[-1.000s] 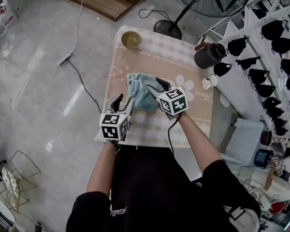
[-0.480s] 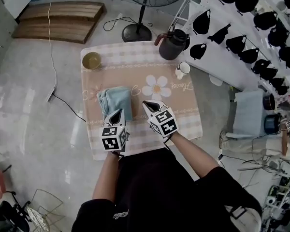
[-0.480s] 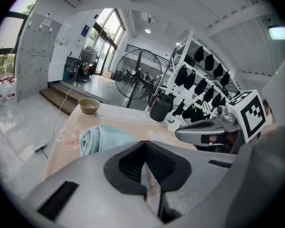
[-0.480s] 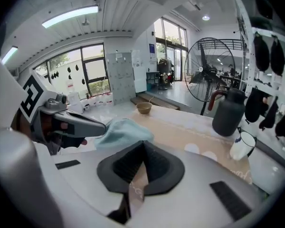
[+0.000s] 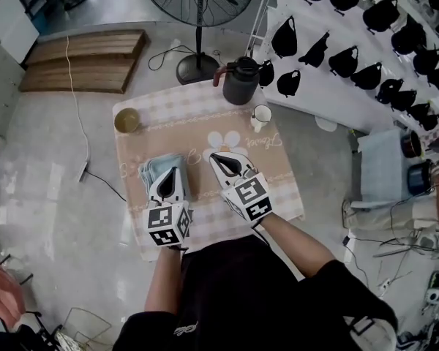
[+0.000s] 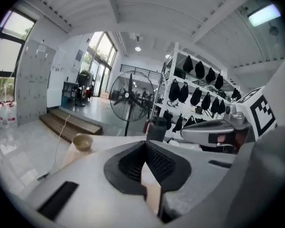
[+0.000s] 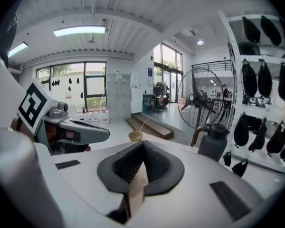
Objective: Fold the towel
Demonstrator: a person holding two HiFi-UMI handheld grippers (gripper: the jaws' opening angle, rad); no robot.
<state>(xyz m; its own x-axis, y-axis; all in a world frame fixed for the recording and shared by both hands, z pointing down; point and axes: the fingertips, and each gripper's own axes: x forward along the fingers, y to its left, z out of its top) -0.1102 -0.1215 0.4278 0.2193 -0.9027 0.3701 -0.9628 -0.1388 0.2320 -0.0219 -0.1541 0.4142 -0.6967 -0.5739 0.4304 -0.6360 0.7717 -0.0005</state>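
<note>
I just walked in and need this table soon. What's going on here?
A person stands at the small table with tongs in each hand, working on folding a towel. The light-blue towel lies folded into a small pad on the tablecloth, and nothing grips it. The left tongs hang over it and the right tongs beside it, both shut and empty. A bowl, a dark jug and a mug stand at the far end.

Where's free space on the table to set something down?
Free: far edge between bowl and jug; right near corner, beyond the right tool. Crowded: jug and mug at far right; towel and left tool near left.
</note>
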